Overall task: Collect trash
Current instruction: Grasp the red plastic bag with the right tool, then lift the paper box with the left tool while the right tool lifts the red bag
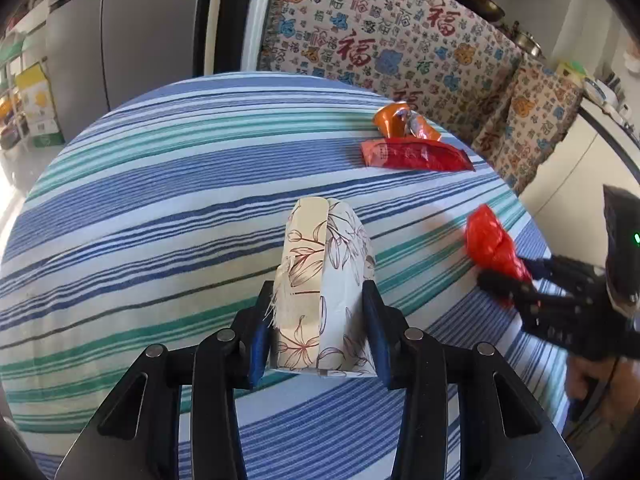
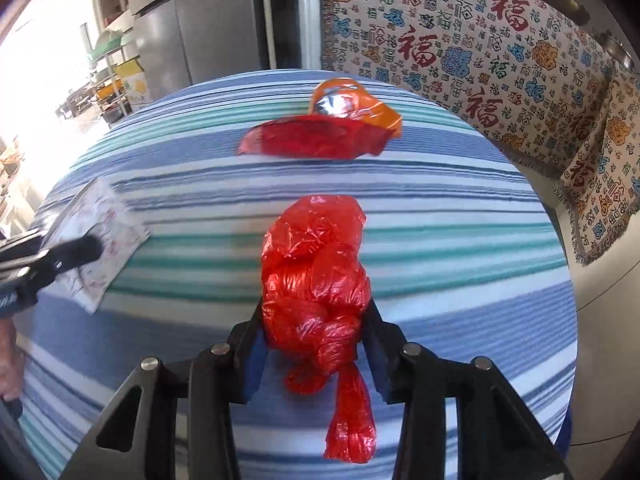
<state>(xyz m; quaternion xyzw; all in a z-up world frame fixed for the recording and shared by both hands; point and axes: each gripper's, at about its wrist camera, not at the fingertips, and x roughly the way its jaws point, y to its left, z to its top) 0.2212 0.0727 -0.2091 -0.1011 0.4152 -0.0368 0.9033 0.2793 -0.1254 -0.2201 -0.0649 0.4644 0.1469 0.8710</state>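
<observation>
My left gripper [image 1: 320,312] is shut on a white floral tissue pack [image 1: 324,272], held above the striped tablecloth; the pack also shows at the left of the right wrist view [image 2: 104,236]. My right gripper [image 2: 316,328] is shut on a crumpled red plastic bag [image 2: 316,272], which also shows at the right of the left wrist view [image 1: 492,244]. A red snack wrapper [image 1: 416,154] and an orange wrapper [image 1: 400,120] lie at the table's far side; they also show in the right wrist view as the red wrapper [image 2: 316,138] and the orange wrapper [image 2: 352,102].
The round table carries a blue, green and white striped cloth [image 1: 180,184]. A sofa with a patterned throw [image 1: 400,40] stands behind it. A grey refrigerator [image 1: 132,32] stands at the back left. Shelves with boxes [image 1: 36,100] are at far left.
</observation>
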